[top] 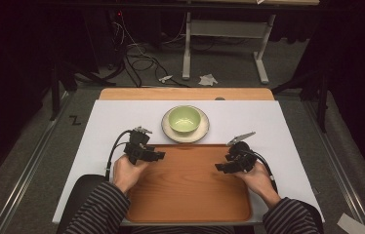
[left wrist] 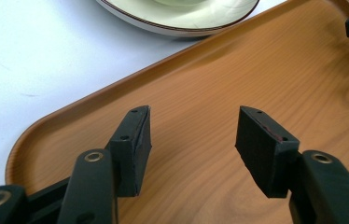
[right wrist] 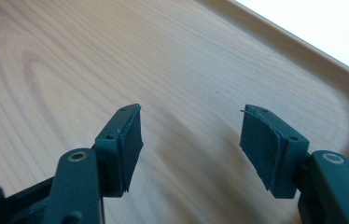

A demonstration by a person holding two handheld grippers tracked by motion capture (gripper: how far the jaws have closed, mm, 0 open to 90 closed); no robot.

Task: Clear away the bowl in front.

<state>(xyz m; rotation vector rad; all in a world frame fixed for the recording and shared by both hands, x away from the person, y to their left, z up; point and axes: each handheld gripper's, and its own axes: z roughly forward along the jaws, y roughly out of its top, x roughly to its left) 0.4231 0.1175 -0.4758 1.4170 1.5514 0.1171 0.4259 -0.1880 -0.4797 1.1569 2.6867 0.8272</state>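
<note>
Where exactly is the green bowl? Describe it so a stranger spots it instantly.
Start at the wooden tray on the white table. Just beyond its far edge sits a cream plate. The bowl stands on it, the only pale green thing there.

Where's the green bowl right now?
In the high view the green bowl sits on a white plate at the table's centre, just beyond the far edge of the wooden tray, ahead of both grippers.

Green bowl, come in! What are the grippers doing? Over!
Left gripper open, right gripper open, both over wooden tray. Green bowl on plate beyond tray, untouched. Nothing between.
</note>
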